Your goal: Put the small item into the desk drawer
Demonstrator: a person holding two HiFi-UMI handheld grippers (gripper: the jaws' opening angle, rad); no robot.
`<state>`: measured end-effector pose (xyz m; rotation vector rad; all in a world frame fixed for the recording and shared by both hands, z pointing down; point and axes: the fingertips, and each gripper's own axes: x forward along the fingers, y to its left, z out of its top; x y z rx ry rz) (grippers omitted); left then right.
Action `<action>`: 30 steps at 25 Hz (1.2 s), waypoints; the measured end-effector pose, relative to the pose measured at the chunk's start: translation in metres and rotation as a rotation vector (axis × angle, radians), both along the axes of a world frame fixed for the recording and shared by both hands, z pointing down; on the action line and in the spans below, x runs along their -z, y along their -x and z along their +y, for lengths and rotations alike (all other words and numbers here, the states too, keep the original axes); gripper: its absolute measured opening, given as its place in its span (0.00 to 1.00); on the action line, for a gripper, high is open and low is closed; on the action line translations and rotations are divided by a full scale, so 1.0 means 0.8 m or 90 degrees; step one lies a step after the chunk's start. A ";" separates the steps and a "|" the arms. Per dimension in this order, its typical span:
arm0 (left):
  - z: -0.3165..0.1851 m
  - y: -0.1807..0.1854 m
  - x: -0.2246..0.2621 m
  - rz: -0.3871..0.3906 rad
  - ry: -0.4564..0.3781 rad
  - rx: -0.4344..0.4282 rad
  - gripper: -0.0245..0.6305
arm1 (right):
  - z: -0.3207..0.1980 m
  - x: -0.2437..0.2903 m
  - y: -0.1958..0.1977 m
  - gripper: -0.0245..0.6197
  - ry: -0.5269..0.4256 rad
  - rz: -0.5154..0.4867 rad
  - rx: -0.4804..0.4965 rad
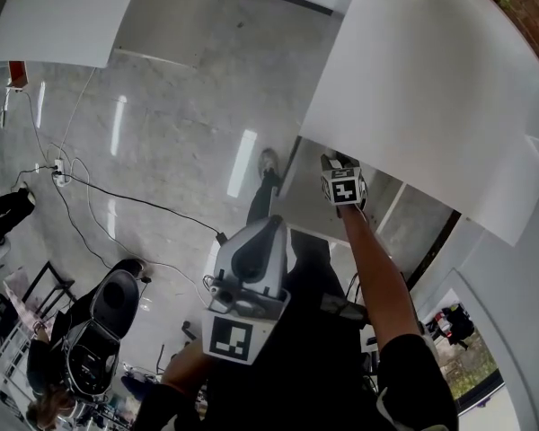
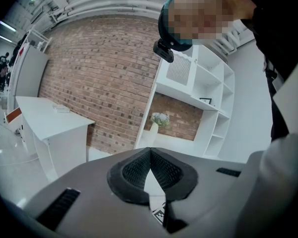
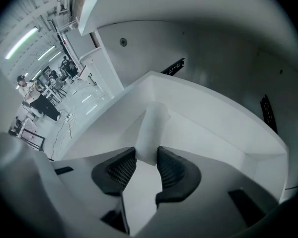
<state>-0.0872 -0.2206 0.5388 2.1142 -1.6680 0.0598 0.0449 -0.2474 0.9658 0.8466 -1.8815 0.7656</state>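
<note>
The small white item (image 3: 150,125) is clamped between the pads of my right tongs (image 3: 146,152) and sticks out past the tips toward 12 o'clock in the right gripper view. Behind it lies the open white drawer (image 3: 216,120), with its walls running round from 9 to 3 o'clock. I cannot tell whether the item touches the drawer's bottom.

In the head view my right tongs (image 1: 341,176) point steeply down at the edge of the white desk (image 1: 431,88), at about 1 o'clock from my left tongs (image 1: 256,259).

My left tongs (image 2: 150,151) have their tips pressed together on nothing. They look out at a brick wall (image 2: 99,73), with a white shelf unit (image 2: 206,100) at 2 o'clock and a vase of flowers (image 2: 159,120) just above the tips.

On the glossy floor (image 1: 180,142), cables (image 1: 99,191) trail at 9 o'clock, and a black office chair (image 1: 108,317) stands at 8 o'clock.
</note>
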 end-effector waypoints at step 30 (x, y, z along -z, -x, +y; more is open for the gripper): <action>-0.019 0.016 -0.035 0.001 0.021 -0.008 0.07 | -0.016 -0.050 0.005 0.30 0.031 0.022 -0.028</action>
